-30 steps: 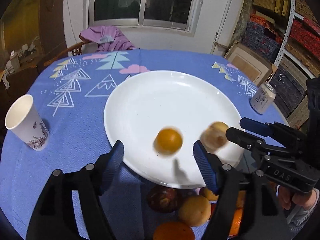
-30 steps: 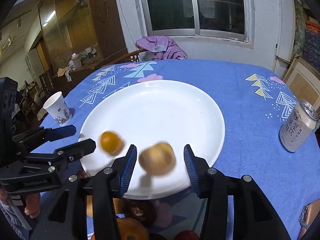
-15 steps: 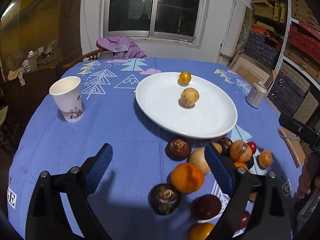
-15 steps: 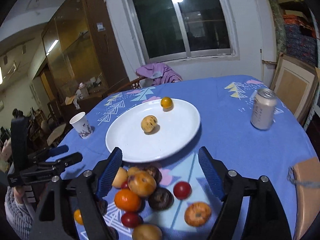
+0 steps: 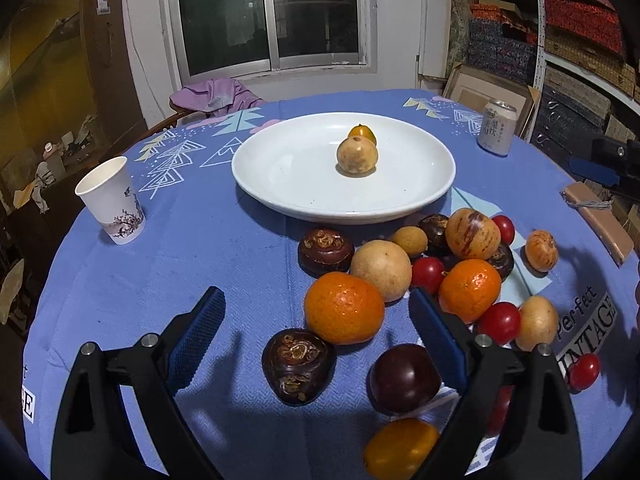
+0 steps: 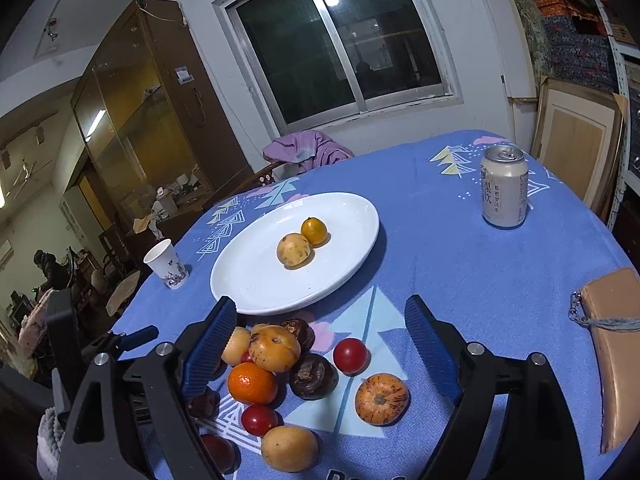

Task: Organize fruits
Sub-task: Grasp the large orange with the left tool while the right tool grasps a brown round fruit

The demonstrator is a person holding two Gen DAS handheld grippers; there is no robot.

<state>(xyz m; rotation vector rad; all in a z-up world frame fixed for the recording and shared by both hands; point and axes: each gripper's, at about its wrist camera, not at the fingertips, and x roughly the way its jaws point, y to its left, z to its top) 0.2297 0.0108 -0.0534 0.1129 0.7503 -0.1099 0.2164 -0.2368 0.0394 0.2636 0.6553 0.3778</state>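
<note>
A white plate in the middle of the blue tablecloth holds a tan round fruit and a small orange fruit touching it. Several loose fruits lie in a pile on the near side of the plate. My left gripper is open above a big orange and a dark water chestnut, holding nothing. My right gripper hangs over the same pile near a red tomato. Its jaws are opening, and no pad touches a fruit.
A paper cup stands left of the plate and a drink can far right. A tan pouch lies at the right table edge. A chair with a purple garment stands behind the table.
Both grippers pulled back from the plate to the near fruit pile. The tan and the small orange fruit rolled, then came to rest on the plate. Both pairs of jaws stand wider.
</note>
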